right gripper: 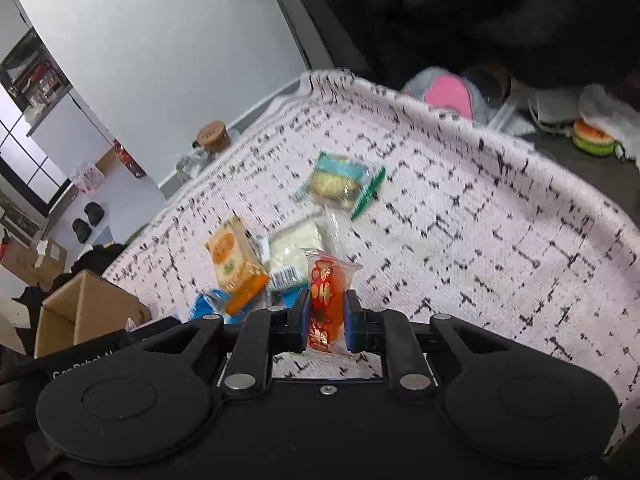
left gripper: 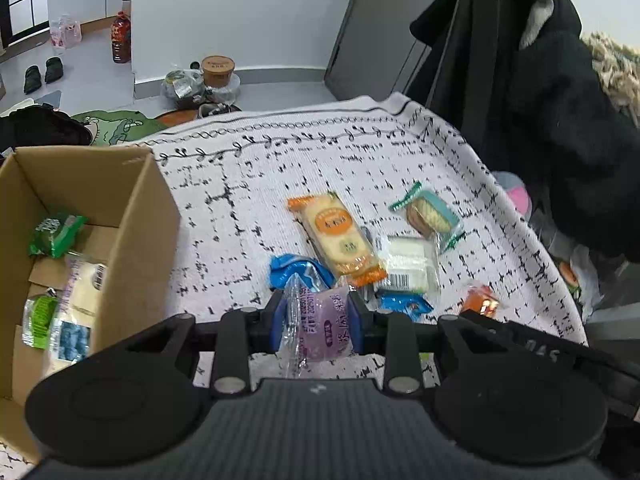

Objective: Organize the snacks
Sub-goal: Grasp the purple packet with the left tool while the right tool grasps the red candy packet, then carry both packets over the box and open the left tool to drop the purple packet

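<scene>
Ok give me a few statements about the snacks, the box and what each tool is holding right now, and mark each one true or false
1. The left tool is shut on a purple snack packet. True.
2. The right tool is open and holds nothing. False: it grips a red and orange snack packet.
3. The cardboard box already has green packets inside. True.
4. The orange cracker pack lies inside the box. False: it lies on the patterned cloth, partly over a blue packet.
5. The teal-wrapped biscuit lies on the cloth, away from the box. True.
</scene>
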A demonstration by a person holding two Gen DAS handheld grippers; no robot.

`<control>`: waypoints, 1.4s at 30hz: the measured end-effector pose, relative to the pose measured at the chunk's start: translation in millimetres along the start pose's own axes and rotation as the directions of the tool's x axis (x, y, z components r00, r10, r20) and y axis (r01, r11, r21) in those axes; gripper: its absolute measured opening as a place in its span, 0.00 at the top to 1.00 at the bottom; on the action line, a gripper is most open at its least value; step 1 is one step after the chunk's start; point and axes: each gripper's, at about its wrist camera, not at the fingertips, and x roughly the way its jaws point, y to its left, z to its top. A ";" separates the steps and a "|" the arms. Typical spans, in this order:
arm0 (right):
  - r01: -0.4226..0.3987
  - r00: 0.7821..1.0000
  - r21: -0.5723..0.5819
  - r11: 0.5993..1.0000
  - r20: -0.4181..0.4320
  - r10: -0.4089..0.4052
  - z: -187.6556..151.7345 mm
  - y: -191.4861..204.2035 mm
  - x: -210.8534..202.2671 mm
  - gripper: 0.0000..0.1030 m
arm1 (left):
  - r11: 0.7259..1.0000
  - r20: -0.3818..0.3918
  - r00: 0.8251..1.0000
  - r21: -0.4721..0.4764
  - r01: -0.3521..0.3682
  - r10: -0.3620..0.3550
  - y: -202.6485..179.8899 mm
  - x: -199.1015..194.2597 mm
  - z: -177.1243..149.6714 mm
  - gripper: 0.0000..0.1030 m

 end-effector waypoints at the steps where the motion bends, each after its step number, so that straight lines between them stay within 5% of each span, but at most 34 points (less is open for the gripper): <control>1: -0.001 1.000 0.000 1.000 0.007 0.001 1.0 2.4 -2.2 0.84 | 1.000 0.008 1.000 -0.005 0.001 -0.001 2.8 -2.6 1.4 0.70; 42: -0.013 0.994 -0.143 0.990 0.108 0.028 -22.4 137.5 -28.5 0.84 | 0.983 0.175 0.983 -0.158 0.092 -0.063 108.1 -75.0 19.6 0.70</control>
